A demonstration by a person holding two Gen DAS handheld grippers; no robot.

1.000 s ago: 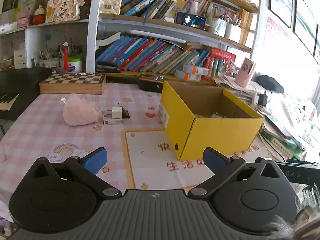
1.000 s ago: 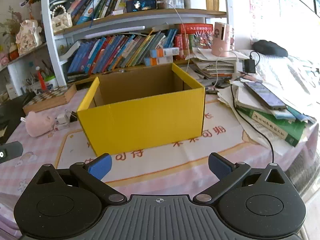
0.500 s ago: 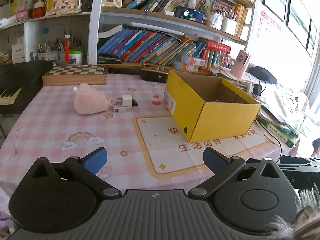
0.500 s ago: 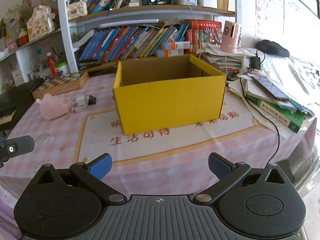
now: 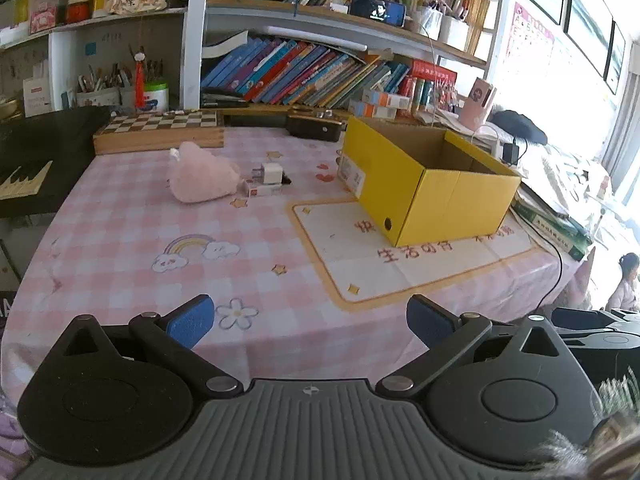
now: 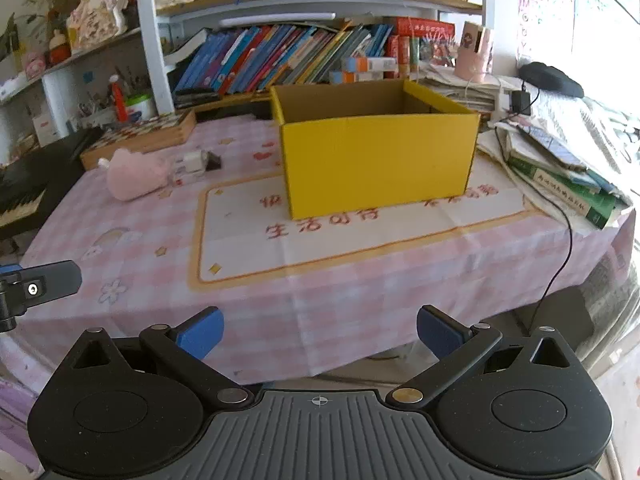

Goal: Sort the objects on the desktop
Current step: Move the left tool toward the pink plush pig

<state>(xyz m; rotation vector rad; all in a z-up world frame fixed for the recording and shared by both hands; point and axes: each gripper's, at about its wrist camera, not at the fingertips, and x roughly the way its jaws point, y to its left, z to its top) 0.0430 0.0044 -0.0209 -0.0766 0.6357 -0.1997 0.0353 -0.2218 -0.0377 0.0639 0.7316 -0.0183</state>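
Jaws of the left gripper (image 5: 309, 318) stood spread and empty; the pink plush (image 5: 202, 178) and white charger (image 5: 271, 173) lay far ahead, the yellow box (image 5: 430, 182) ahead-right. The right gripper (image 6: 320, 332) gaped empty too, the box (image 6: 378, 160) straight ahead.

both claws have drawn back from the yellow box (image 6: 378, 160), which now sits farther off in each view. the right claw (image 6: 319, 330) now hangs past the near edge of the tabletop (image 6: 360, 280).
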